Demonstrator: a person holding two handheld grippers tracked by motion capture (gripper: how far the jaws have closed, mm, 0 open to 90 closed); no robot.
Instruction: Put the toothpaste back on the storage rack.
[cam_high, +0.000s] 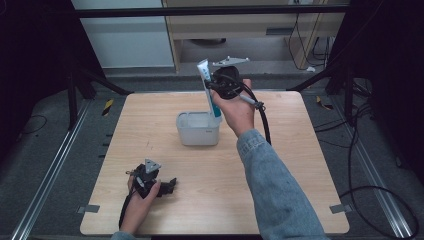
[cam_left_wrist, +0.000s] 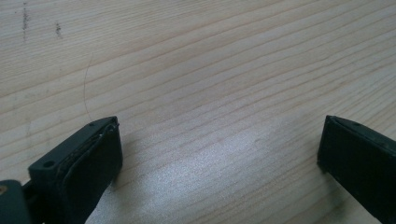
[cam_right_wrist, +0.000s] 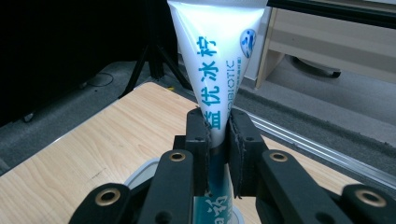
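While left gripper (cam_high: 169, 186) jaws gape, right gripper (cam_right_wrist: 218, 133) grips one tube (cam_right_wrist: 219, 60) — above one tub (cam_high: 198, 134).

On the wooden bench (cam_high: 280, 200) a pale grey tub (cam_high: 198, 128) stands near the middle, toward the far edge. Above its right side the right tool (cam_high: 216, 86), carried by a hand in a denim sleeve (cam_high: 277, 185), is clamped on a white and teal tube (cam_high: 207, 82), which stands nearly upright with its flat end on top and its lower end over the tub. A black cable (cam_high: 263, 117) trails from this tool. Near the front left corner the left tool (cam_high: 170, 186) rests low on the bench, gripped by the other hand, well apart from the tub.
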